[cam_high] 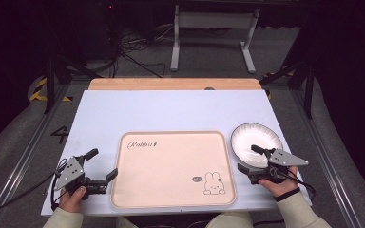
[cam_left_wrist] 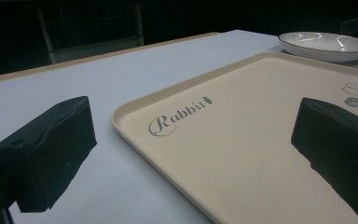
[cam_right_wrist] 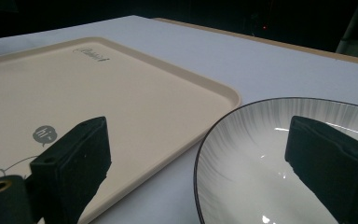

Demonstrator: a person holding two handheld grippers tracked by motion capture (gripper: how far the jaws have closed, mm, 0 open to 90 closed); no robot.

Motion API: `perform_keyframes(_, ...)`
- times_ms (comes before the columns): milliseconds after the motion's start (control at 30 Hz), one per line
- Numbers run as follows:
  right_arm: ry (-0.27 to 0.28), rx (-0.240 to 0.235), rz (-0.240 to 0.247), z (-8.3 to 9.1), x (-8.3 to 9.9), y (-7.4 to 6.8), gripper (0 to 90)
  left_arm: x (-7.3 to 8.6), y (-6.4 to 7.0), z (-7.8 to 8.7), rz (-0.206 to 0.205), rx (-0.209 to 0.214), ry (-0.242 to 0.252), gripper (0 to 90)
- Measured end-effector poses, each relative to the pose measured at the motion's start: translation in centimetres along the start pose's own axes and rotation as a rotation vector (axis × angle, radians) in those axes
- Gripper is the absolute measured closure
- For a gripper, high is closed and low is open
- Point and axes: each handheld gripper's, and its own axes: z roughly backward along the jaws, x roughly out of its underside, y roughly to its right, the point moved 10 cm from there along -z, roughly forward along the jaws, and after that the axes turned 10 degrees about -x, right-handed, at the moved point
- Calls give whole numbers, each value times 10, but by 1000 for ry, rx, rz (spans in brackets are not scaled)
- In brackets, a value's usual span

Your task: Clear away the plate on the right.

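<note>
Both tools spread wide, tray and bowl sitting on the bench

Left tool [cam_high: 103, 166] straddles the near left edge of the tray [cam_high: 171, 190], whose long axis runs left-right, "Rabbit" lettering at the far left; right tool [cam_high: 250, 158] gapes over the bowl's [cam_high: 247, 137] near rim, just right of the tray.

White bowl [cam_high: 256, 139] upright, beside beige tray [cam_high: 171, 170]

The bowl [cam_right_wrist: 279, 168] and tray [cam_right_wrist: 98, 107] are cut off by the frame edges.
</note>
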Motion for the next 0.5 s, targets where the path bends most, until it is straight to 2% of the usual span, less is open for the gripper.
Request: perform_keyframes(500,-4,0,-5,0,0,0,90,0,0,0,-3,-2,0,2)
